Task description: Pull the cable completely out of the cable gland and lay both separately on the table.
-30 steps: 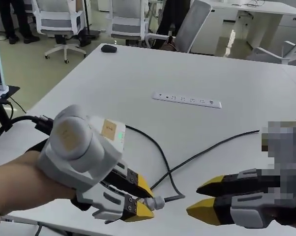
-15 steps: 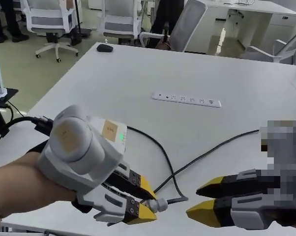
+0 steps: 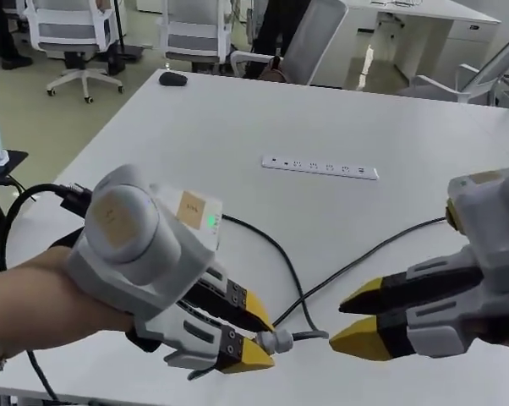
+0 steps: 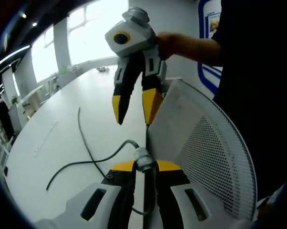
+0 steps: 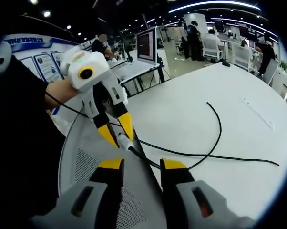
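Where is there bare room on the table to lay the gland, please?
The table is bare between the mouse and the power strip. Crowded at the front: the cable crosses between the left gripper, holding the gland, and the right gripper.

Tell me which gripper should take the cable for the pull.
Right. The left gripper is shut on the cable gland, so it anchors. The right gripper is open, empty, its jaws aimed at the cable just beyond the gland.
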Tool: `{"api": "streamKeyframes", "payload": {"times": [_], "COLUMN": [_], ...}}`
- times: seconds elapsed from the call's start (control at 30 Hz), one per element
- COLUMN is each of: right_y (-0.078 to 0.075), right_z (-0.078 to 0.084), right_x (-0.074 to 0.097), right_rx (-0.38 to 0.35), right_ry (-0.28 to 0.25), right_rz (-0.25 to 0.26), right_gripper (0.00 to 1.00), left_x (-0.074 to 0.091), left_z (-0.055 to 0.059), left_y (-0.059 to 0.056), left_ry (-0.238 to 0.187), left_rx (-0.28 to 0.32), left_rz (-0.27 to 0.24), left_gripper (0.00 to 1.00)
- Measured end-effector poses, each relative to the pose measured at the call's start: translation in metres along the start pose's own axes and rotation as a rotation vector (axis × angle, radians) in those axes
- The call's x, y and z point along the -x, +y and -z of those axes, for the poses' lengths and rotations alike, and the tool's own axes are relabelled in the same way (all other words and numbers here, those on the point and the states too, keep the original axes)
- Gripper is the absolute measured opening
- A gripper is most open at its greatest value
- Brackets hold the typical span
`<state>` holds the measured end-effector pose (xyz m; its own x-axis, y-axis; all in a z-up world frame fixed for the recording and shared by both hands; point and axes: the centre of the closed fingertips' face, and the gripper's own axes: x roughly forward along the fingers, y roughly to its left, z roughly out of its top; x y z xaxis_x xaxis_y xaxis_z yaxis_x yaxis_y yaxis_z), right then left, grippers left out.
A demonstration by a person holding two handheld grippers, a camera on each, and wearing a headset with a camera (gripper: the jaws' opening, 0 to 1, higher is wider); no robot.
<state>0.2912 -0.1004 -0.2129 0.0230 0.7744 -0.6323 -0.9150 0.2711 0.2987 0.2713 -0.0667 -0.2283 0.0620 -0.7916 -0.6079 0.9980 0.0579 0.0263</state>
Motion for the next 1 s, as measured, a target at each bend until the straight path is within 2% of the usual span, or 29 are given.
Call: {"api": "streamKeyframes", "payload": {"times": [0.07, 0.13, 0.23, 0.27, 0.3, 0.37, 0.4, 0.43, 0.47, 0.53, 0.73, 0.9, 1.0], "right_y": [-0.002, 0.003, 0.015, 0.018, 0.021, 0.019, 0.017, 0.017, 0.016, 0.016, 0.023, 0.025, 0.025], "right_z": [0.002, 0.003, 0.002, 0.004, 0.008, 0.015, 0.020, 0.021, 0.022, 0.018, 0.020, 0.026, 0.030], "right_x": [-0.002, -0.006, -0.010, -0.010, -0.011, -0.013, -0.015, -0.016, -0.017, -0.019, -0.017, -0.022, -0.024], "right_rx": [0.032, 0.042, 0.068, 0.075, 0.108, 0.112, 0.148, 0.158, 0.135, 0.124, 0.125, 0.150, 0.173], "right_ry": [0.030, 0.051, 0.053, 0.066, 0.092, 0.129, 0.153, 0.154, 0.163, 0.138, 0.147, 0.182, 0.200], "right_rz": [-0.039, -0.107, -0.230, -0.262, -0.316, -0.352, -0.379, -0.398, -0.418, -0.459, -0.521, -0.514, -0.482], "right_gripper": [0.31, 0.31, 0.31, 0.31, 0.31, 0.31, 0.31, 0.31, 0.31, 0.29, 0.15, 0.13, 0.13], "left_x": [-0.003, -0.006, -0.011, -0.012, -0.014, -0.017, -0.019, -0.020, -0.021, -0.024, -0.030, -0.033, -0.036], "left_z": [-0.003, -0.005, -0.008, -0.009, -0.011, -0.015, -0.016, -0.017, -0.018, -0.018, -0.018, -0.020, -0.017], "left_y": [0.000, 0.001, 0.000, -0.001, -0.001, 0.000, -0.001, -0.001, -0.002, -0.004, -0.007, -0.007, -0.008], "left_ry": [-0.008, -0.008, -0.001, -0.001, -0.003, -0.004, -0.002, 0.000, 0.003, 0.009, 0.036, 0.041, 0.064], "left_rx": [0.002, 0.016, 0.010, 0.001, -0.005, -0.012, -0.018, -0.029, -0.035, -0.037, -0.058, -0.055, -0.058], "left_rz": [0.007, 0.014, 0.024, 0.030, 0.035, 0.038, 0.041, 0.043, 0.042, 0.048, 0.041, 0.034, 0.030], "left_gripper": [0.17, 0.17, 0.17, 0.17, 0.17, 0.17, 0.17, 0.17, 0.17, 0.17, 0.17, 0.17, 0.17]}}
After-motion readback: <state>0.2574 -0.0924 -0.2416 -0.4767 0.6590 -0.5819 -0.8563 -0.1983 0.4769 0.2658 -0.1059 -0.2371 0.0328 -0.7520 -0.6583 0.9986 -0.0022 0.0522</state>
